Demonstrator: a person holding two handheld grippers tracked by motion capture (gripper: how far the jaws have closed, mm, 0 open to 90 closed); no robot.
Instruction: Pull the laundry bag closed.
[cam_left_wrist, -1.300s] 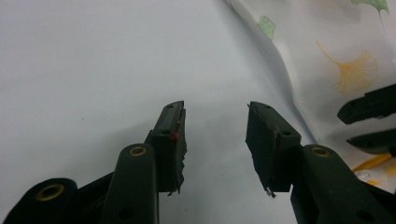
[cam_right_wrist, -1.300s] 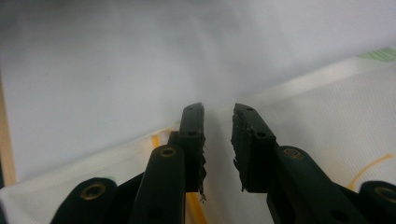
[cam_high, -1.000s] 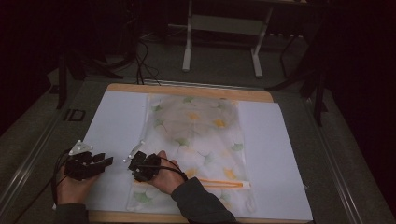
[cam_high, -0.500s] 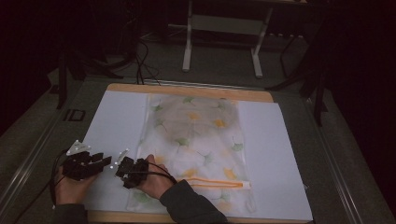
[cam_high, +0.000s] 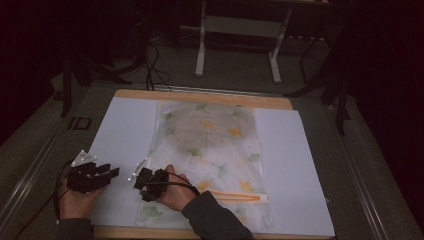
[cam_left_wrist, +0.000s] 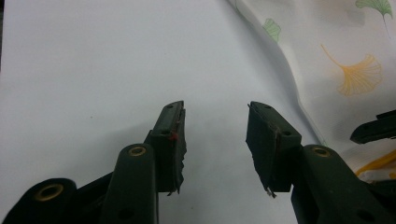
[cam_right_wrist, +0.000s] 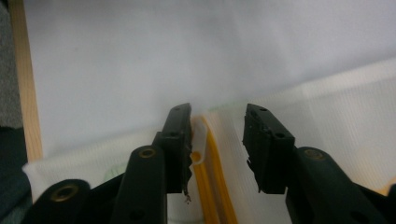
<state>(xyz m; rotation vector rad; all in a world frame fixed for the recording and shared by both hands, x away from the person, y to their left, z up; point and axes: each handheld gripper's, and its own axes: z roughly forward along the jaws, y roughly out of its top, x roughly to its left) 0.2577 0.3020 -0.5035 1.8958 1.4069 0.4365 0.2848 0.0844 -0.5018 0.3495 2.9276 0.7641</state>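
Note:
A white mesh bag printed with ginkgo leaves lies flat on a white sheet. Its orange zipper runs along the near end. My right gripper hangs over the bag's near left corner, pointing left. In the right gripper view this gripper is open and its jaws have just been closing. The orange zipper and its white pull lie between them, the pull beside the left jaw. My left gripper rests left of the bag. It stands open over bare sheet, with the bag's edge to its right.
The sheet lies on a wooden board whose edge shows at the far side. A metal frame with legs stands on the dark floor beyond. One jaw of the other gripper enters the left gripper view at the right.
My right gripper has shifted slightly left and nearer over the bag's corner. The left hand has stayed where it was.

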